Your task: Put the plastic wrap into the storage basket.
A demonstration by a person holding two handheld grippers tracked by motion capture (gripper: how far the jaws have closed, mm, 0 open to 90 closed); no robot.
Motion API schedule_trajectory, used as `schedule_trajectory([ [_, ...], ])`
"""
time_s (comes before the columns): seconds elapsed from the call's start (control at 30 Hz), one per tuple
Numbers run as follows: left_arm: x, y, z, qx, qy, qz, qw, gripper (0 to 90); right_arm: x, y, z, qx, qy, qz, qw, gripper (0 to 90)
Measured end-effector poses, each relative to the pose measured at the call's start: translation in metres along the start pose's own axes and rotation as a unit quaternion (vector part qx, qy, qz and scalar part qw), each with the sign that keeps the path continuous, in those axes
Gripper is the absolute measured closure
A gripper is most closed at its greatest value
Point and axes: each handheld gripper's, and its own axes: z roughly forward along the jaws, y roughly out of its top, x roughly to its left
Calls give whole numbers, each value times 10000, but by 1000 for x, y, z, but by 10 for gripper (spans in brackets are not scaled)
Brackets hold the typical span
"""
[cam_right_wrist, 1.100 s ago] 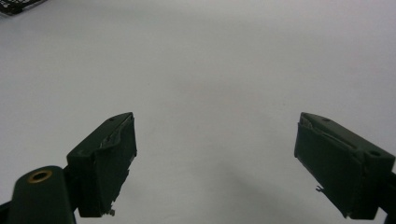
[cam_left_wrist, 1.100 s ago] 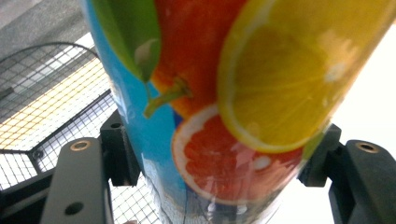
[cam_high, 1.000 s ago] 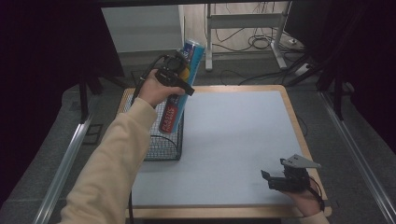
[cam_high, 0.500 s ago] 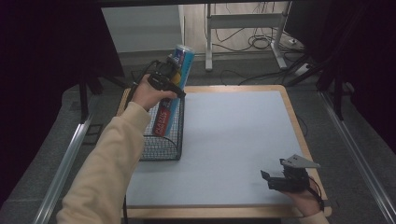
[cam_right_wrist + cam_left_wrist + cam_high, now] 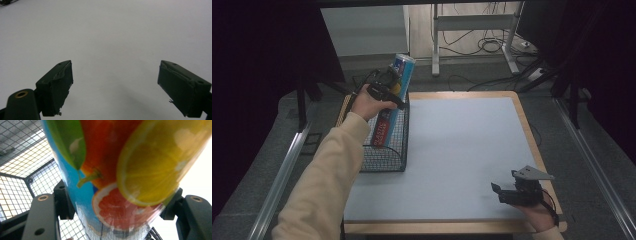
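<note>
With the left claw clenched on the tall blue fruit-printed can, lower it upright into the black wire basket; the right claw rests released on the bench.

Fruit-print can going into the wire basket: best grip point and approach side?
Grip the fruit-print can across its round wall, about mid-height, coming from the side, as the left tongs do now: shut on the can with a jaw on each side. The can is tall, narrow and tilted over the wire basket, so a side grip leaves its lower end free to go in.
</note>
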Motion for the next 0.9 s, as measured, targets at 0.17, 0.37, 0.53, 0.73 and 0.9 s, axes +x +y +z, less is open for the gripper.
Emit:
schedule_trajectory([
  [0.17, 3, 0, 9, 70, -1, -16, 10000, 319, 0, 0, 0, 7, 8, 4, 10000, 131],
  [0.37, 7, 0, 19, 171, 42, -30, 9998, 319, 0, 0, 0, -4, 10, 23, 10000, 131],
  [0.53, 11, 0, 25, 212, 89, -79, 9997, 319, 0, 0, 1, 5, 21, 20, 10000, 131],
  [0.73, 16, 0, 33, 265, 150, -112, 9995, 319, 0, 0, 0, -9, 21, 15, 10000, 131],
  [0.9, 19, 2, 39, 308, 189, -119, 9993, 319, -1, -1, 1, -2, 19, 17, 10000, 131],
])
